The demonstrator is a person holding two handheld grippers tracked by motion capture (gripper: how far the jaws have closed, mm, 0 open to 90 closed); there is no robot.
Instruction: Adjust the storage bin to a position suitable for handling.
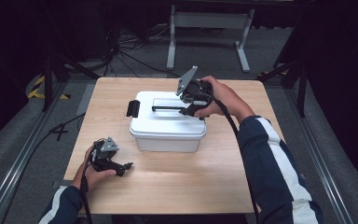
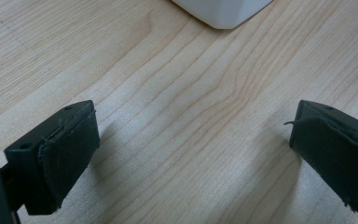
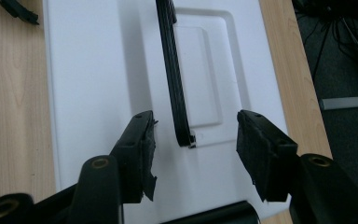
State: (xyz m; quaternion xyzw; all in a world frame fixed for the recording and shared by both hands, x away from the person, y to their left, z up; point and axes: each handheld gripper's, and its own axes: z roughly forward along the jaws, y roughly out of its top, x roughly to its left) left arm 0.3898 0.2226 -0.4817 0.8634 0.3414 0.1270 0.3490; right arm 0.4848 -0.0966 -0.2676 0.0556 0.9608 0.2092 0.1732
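Two black jaws of the right gripper (image 3: 193, 151) stand spread apart over the near end of the black handle (image 3: 172, 74), one jaw on each side of it, with nothing held between them. That handle lies flat in a shallow recess along the lid of the white box (image 1: 168, 121), which sits near the middle of the table (image 1: 177, 186). A black latch (image 1: 133, 108) hangs at the box's left end; whether it is fastened cannot be told.

Over at the front left, the left gripper (image 2: 191, 154) also has its jaws wide and empty, hovering just above bare wood, with a corner of the box ahead of it.

Judging by its look, the box is rigid moulded plastic, smooth and probably slippery on its flat faces, and light unless it is full; its contents are hidden. The thin handle seems the natural place to take hold, pinched across its width, though it would first have to swing up from its recess.

Pale wood grain covers the tabletop. Around it lie grey floor, loose cables, a metal stand behind, and dark curtains
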